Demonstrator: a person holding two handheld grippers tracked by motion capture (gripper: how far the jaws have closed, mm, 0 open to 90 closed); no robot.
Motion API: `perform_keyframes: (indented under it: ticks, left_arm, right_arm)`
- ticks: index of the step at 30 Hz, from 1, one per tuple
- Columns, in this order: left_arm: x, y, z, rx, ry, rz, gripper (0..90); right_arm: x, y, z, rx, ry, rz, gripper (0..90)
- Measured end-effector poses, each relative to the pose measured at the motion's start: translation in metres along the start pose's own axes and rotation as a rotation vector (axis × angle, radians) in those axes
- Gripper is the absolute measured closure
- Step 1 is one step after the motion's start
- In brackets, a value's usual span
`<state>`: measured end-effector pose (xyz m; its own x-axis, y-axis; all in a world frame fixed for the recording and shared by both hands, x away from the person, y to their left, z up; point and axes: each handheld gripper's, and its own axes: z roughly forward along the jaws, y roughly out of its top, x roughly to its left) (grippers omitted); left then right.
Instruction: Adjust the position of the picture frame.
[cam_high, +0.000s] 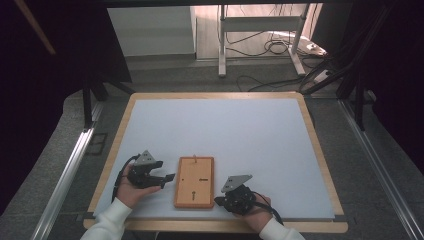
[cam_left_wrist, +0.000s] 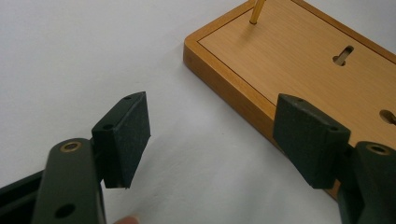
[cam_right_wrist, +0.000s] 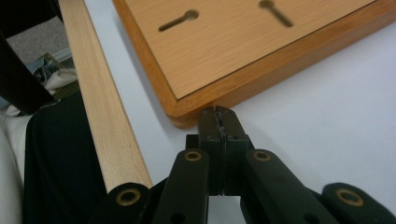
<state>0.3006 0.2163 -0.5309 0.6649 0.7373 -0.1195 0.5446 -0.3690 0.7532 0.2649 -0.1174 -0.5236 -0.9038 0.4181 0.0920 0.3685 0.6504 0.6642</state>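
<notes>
A flat wooden board with keyhole slots and a thin upright peg lies near the front of the white table mat. My left gripper sits just left of the board, held by a hand, jaws wide open with nothing between them. In the left gripper view the board's edge runs past the right pad, and the peg stands at the far corner. My right gripper rests at the board's near right corner, jaws shut and empty. In the right gripper view the closed tips touch or nearly touch the board's corner.
The table's wooden rim runs close beside my right gripper, with the person's dark clothing beyond it. Behind the table stand a white frame and loose cables on the floor. Dark curtains flank both sides.
</notes>
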Motion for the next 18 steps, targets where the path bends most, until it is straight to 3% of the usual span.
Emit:
perform_keyframes:
  ticks: [7, 12, 18]
  left_arm:
    - [0.000, 0.000, 0.001, 0.001, -0.001, 0.003, 27.5]
    - [0.000, 0.000, -0.001, -0.005, 0.001, 0.001, 27.5]
    - [-0.001, 0.000, 0.000, 0.000, 0.001, 0.003, 27.5]
  right_arm:
    - [-0.016, -0.011, -0.023, -0.071, -0.056, 0.037, 88.9]
    - [-0.031, -0.023, -0.037, -0.100, -0.110, 0.085, 88.5]
    - [-0.038, -0.034, -0.050, -0.114, -0.145, 0.113, 87.4]
